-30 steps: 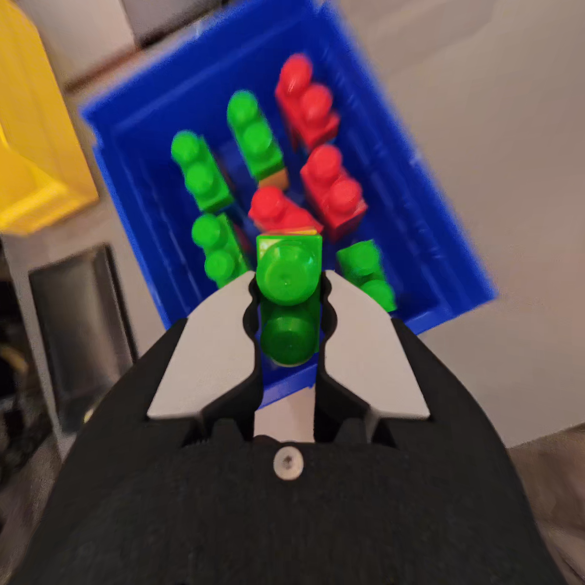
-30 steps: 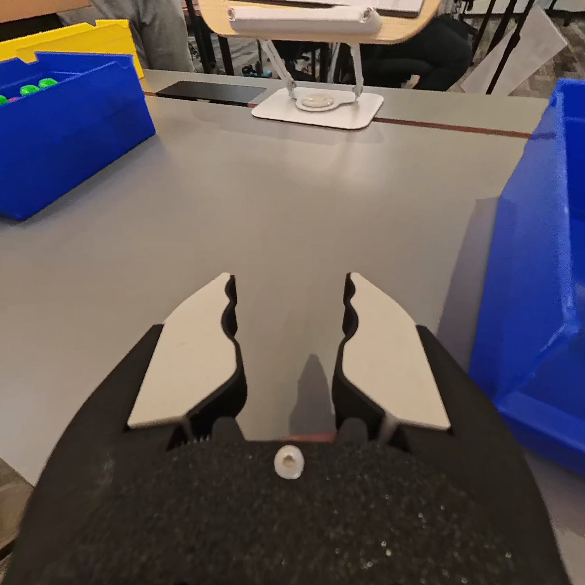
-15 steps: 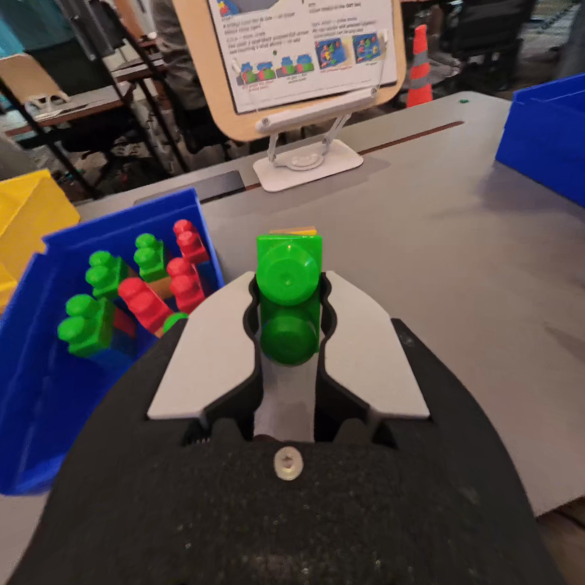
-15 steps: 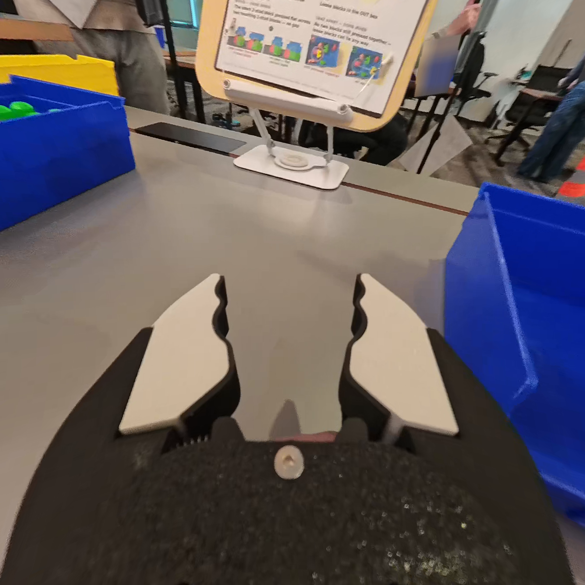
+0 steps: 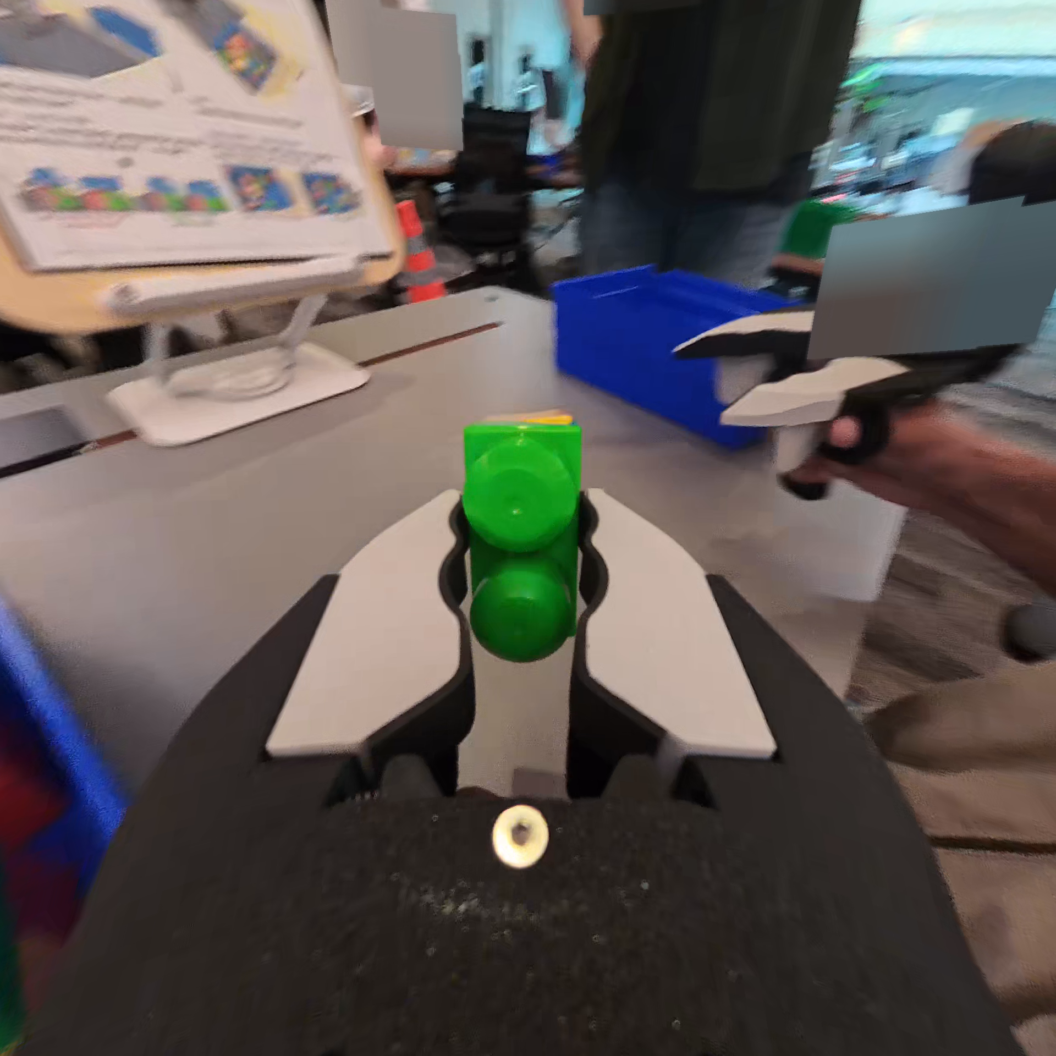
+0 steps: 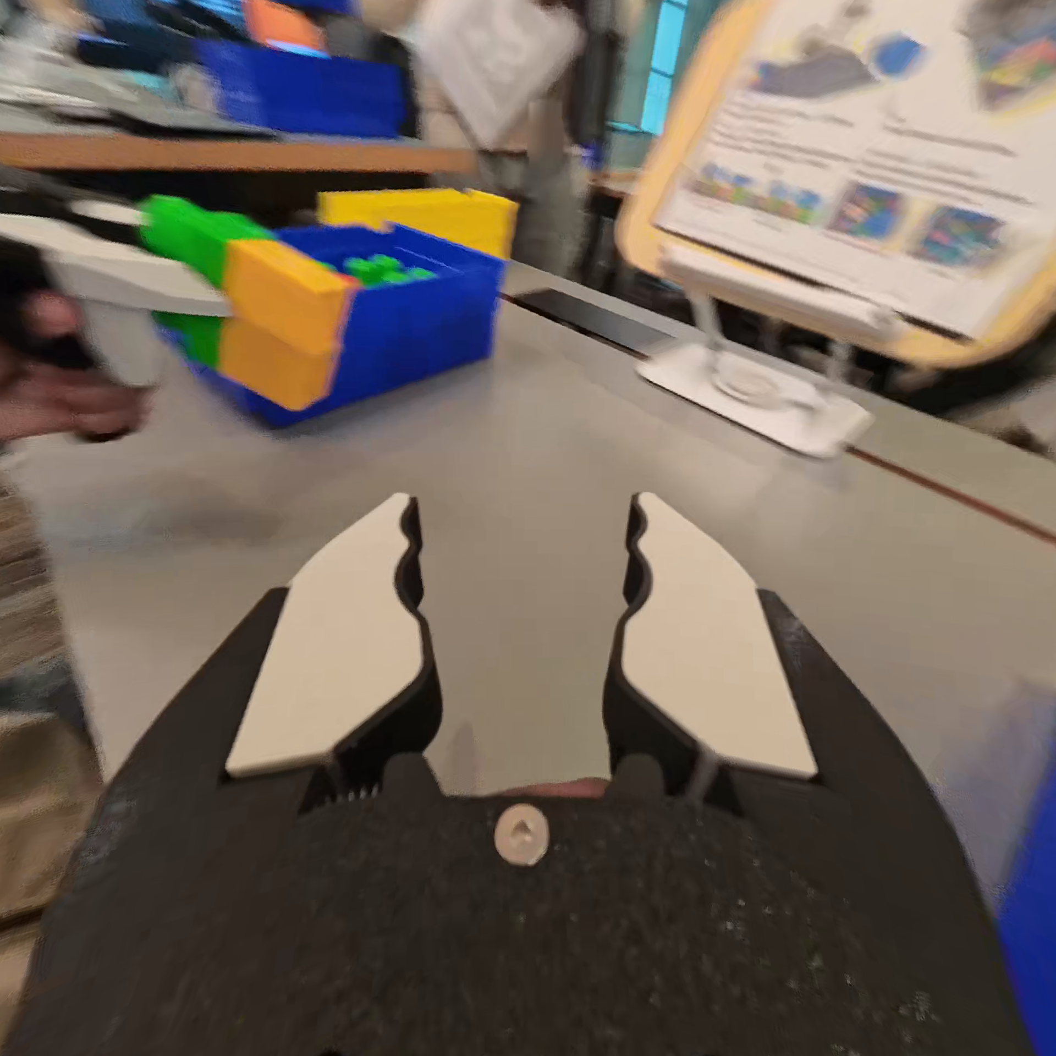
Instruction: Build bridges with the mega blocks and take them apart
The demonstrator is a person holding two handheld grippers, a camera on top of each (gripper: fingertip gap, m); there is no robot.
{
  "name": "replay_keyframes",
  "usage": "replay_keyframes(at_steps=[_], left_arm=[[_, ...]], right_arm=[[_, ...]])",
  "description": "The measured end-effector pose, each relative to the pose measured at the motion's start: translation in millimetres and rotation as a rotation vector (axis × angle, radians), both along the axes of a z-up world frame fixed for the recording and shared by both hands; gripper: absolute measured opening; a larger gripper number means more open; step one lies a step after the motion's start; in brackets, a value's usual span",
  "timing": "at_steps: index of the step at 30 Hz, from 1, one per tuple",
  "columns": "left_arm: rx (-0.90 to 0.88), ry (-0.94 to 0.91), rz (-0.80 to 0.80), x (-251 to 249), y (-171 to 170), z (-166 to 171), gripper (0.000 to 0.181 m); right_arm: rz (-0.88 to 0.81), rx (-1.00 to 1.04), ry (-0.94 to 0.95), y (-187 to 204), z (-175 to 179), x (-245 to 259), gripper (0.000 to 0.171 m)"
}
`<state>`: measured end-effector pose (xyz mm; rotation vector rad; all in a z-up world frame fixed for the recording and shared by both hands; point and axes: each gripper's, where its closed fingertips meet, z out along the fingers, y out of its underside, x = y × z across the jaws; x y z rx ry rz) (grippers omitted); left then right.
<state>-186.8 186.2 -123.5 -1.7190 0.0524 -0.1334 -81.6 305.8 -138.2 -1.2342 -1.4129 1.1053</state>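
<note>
The left hand-held gripper (image 5: 521,548) is closed on a green block (image 5: 520,543) and holds it between its two grey fingers (image 5: 394,623), above the grey bench (image 5: 228,514). The two round studs of the block point toward the camera, and a thin orange edge shows behind its top. In this left wrist view the bench is bare in front of the block up to its far edge. At that far edge, on the left, stands a board with a printed sheet (image 5: 171,143) on a white stand. A blue bin (image 5: 634,343) sits at the far right of the bench. The right hand-held gripper (image 5: 737,377) is in front of this bin, held by a hand (image 5: 914,474), well apart from the block. The near right corner of the bench lies under that hand.

In the right wrist view the right hand-held gripper (image 6: 521,508) is wide open and holds nothing. Bare bench surface (image 6: 543,457) lies between and ahead of its fingers. On the left, the left hand-held gripper (image 6: 171,268) carries the green block (image 6: 188,234), which is joined to an orange block (image 6: 280,326). Behind them stands a blue bin (image 6: 423,320) with green blocks inside, and behind that a yellow bin (image 6: 423,214). The board (image 6: 857,171) stands on the right, near the far edge.
</note>
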Motion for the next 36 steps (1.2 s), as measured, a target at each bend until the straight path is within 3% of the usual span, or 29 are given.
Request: replay_keyframes(at_steps=[3,6,9,15,16,17,36], left_arm=[[0.085,-0.009,-0.211,14,11,25,0.036],[0.113,-0.012,-0.353,26,25,36,0.036],[0.128,-0.025,-0.445,36,37,38,0.036],[0.136,-0.114,-0.517,46,55,31,0.036],[0.136,-0.139,-0.530,48,57,30,0.036],[0.134,-0.153,-0.542,50,59,28,0.036],[0.133,-0.167,-0.555,54,50,15,0.035]], right_arm=[[0.284,-0.033,0.043,-28,25,-12,0.064],[0.502,-0.207,0.078,-45,48,-24,0.069],[0.608,-0.308,0.088,-54,57,-39,0.070],[0.634,-0.316,0.071,-58,47,-55,0.058],[0.630,-0.312,0.059,-58,43,-57,0.054],[0.626,-0.314,0.066,-58,41,-57,0.040],[0.709,-0.363,0.073,-66,27,-51,0.036]])
